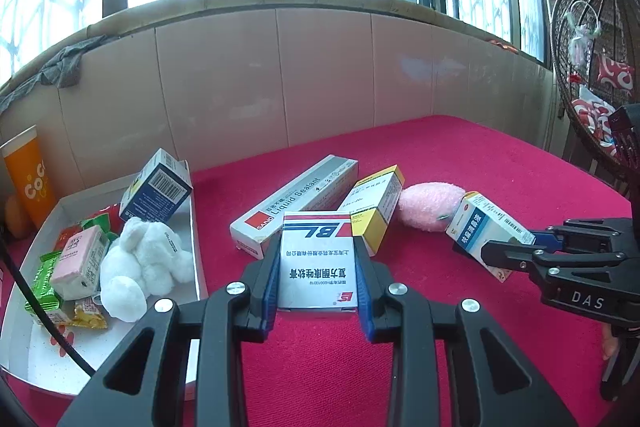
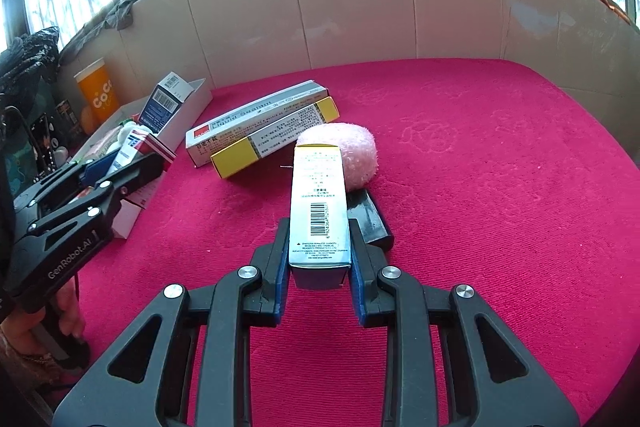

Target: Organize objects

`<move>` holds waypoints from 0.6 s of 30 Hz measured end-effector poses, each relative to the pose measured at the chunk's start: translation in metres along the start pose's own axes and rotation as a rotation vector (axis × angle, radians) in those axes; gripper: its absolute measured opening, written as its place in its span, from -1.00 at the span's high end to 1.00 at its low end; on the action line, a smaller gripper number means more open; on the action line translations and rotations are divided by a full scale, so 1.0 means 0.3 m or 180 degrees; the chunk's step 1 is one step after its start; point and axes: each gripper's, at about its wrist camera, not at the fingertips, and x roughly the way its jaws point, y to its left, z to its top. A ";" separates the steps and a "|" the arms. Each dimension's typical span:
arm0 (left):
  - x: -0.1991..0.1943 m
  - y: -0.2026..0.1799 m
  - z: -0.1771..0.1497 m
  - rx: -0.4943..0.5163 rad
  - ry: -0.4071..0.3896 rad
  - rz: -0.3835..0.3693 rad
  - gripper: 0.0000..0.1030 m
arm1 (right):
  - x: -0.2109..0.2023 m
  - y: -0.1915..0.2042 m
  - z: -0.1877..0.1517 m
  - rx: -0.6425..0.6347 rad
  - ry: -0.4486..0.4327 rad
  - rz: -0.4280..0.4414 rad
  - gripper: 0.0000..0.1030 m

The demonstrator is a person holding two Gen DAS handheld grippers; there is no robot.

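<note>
My left gripper (image 1: 318,251) is shut on a white medicine box with red and blue stripes (image 1: 316,263), held above the red cloth. My right gripper (image 2: 319,239) is shut on a blue-and-white medicine box (image 2: 318,203), which also shows at the right of the left wrist view (image 1: 486,229). On the cloth lie a grey Liquid Sealant box (image 1: 296,201), a yellow-ended box (image 1: 376,207) and a pink plush (image 1: 430,203). A white tray (image 1: 197,227) at the left holds a white plush (image 1: 140,263), a dark blue box (image 1: 160,187) and snack packets.
An orange cup (image 1: 30,179) stands behind the tray by the tiled wall. A black flat object (image 2: 370,219) lies beside the pink plush (image 2: 348,151). A wicker hanging chair (image 1: 592,67) is at the far right. The red cloth (image 2: 480,187) stretches right.
</note>
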 end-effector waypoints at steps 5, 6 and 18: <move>-0.025 0.023 -0.005 -0.0050 -0.0071 -0.0011 0.39 | 0.000 0.024 0.001 -0.0088 -0.0016 -0.0094 0.53; -0.028 0.027 -0.006 -0.0059 -0.0076 -0.0018 0.39 | 0.000 0.027 0.000 -0.0103 -0.0016 -0.0105 0.53; -0.060 0.065 -0.018 -0.0141 -0.0179 -0.0068 0.39 | 0.018 0.059 -0.004 -0.0222 0.0069 -0.0228 0.53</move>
